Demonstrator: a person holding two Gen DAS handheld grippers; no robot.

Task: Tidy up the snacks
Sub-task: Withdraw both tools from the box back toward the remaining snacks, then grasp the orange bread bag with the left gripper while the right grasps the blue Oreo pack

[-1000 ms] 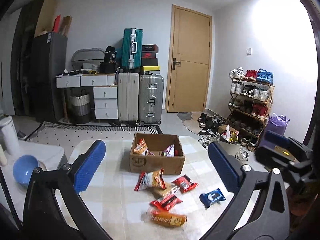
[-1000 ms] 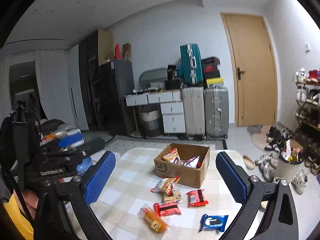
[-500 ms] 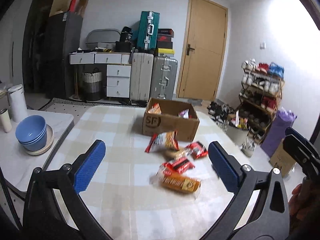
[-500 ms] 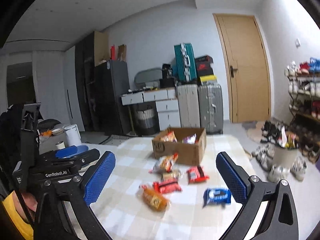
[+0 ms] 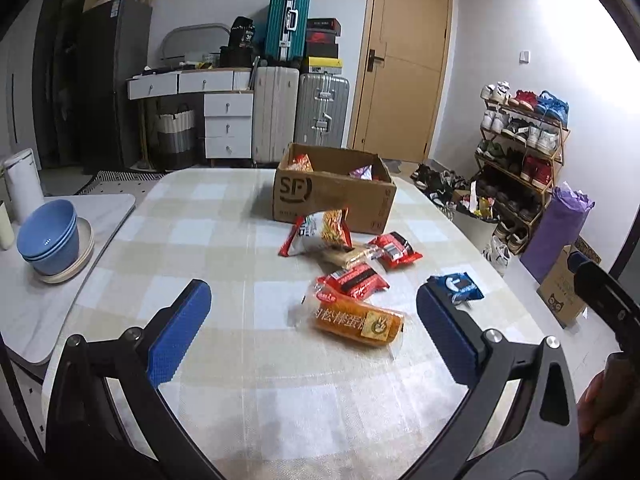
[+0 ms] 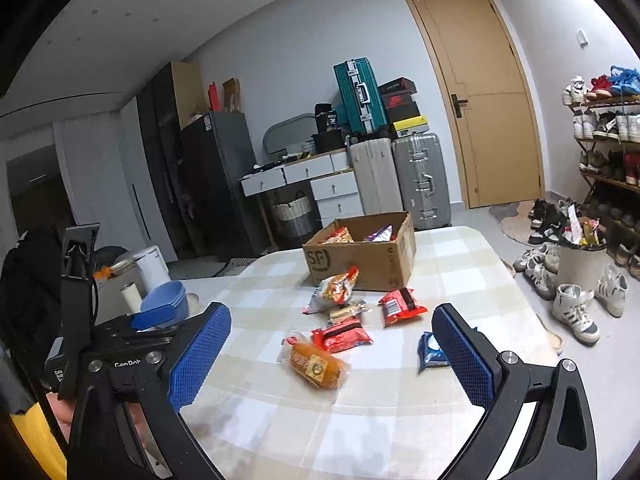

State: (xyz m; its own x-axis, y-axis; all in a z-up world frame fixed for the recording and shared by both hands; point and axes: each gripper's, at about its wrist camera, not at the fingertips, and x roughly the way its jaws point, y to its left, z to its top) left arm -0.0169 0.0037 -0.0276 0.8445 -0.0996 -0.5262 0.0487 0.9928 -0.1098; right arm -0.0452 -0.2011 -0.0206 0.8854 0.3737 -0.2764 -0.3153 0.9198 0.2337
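Note:
A cardboard SF box [image 5: 332,196] [image 6: 360,258] with several snack packs inside stands on the checked table [image 5: 208,236]. In front of it lie loose snacks: an orange bread pack [image 5: 356,320] [image 6: 316,364], red packs [image 5: 354,282] [image 5: 394,249], a chips bag [image 5: 320,232] [image 6: 334,290] and a blue cookie pack [image 5: 456,286] [image 6: 432,350]. My left gripper [image 5: 314,332] is open and empty, just short of the orange pack. My right gripper [image 6: 332,354] is open and empty above the table, with the orange pack between its fingers in view.
Blue bowls on a plate [image 5: 50,238] and a white canister [image 5: 22,184] stand on a side table at left. Suitcases [image 5: 300,116], drawers, a door and a shoe rack [image 5: 520,152] stand beyond the table. The other gripper shows at the right edge [image 5: 600,296].
Both grippers have come lower and closer to the table and the loose snacks. The snacks now look larger and sit between the open fingers. Nothing was grasped.

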